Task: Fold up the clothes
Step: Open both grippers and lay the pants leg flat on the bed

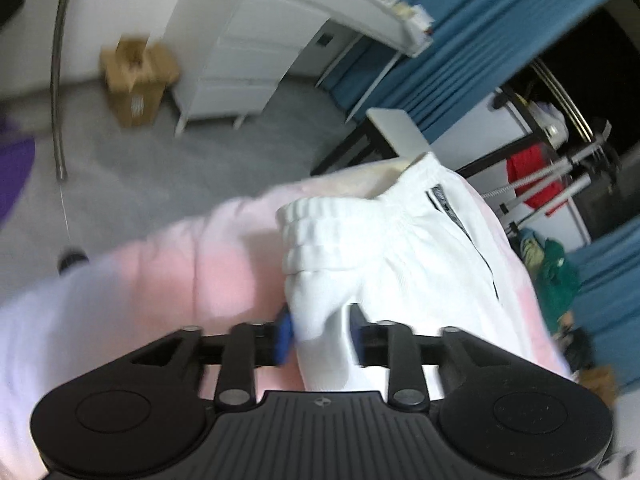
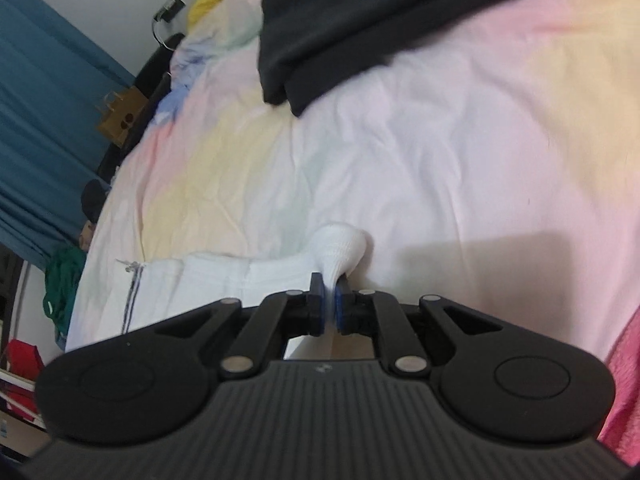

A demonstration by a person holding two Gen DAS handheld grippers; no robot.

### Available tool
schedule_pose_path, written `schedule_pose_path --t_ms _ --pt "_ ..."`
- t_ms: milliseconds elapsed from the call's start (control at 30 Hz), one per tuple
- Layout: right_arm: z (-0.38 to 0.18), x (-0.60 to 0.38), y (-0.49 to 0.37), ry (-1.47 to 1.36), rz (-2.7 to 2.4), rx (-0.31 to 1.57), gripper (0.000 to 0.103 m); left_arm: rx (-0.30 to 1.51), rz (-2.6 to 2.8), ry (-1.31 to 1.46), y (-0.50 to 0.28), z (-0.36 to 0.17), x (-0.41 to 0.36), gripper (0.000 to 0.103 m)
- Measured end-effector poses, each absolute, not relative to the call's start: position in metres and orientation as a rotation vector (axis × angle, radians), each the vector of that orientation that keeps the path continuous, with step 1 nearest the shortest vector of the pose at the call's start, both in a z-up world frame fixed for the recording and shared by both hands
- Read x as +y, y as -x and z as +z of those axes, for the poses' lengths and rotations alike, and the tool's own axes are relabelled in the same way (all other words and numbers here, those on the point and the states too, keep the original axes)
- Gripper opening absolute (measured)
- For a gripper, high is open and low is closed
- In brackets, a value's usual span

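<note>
White shorts (image 1: 380, 248) with an elastic waistband and a dark-edged pocket lie on a pastel bedsheet (image 1: 160, 280). My left gripper (image 1: 320, 332) stands open at their near end, a loose fold of the white cloth between its fingers. In the right wrist view the same white shorts (image 2: 224, 280) stretch off to the left across the bedsheet (image 2: 440, 160). My right gripper (image 2: 330, 300) is shut on a pinched bunch of that cloth, which bulges out just beyond the pads.
A folded black garment (image 2: 380, 20) lies further up the bed, and a pink cloth (image 2: 624, 380) at the right edge. Beside the bed are a white drawer unit (image 1: 240, 60), a cardboard box (image 1: 136, 80), blue curtains (image 1: 460, 40), a rack with red clothing (image 1: 532, 176) and green cloth (image 1: 556, 280).
</note>
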State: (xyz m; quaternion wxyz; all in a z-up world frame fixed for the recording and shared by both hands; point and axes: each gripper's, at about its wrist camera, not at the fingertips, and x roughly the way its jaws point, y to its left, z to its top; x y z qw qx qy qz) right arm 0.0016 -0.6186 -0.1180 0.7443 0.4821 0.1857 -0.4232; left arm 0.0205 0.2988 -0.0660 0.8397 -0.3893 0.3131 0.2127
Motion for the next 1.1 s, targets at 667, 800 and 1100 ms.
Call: schedule_pose_path --t_ms 667,800,1100 --pt "-0.124 -0.562 -0.179 -1.08 -0.367 0.605 0.064 0.682 -0.255 -0.023 -0.148 -0.032 -0.016 0.074" --pt "-0.141 -0.58 -0.191 -1.117 -0.372 0.539 0.064 0.653 -0.279 -0.128 -0.189 -0.065 -0.062 0.072" --pt "-0.166 -0.594 -0.209 -1.071 -0.425 0.365 0.045 0.624 -0.276 -0.217 -0.248 -0.133 -0.079 0.044"
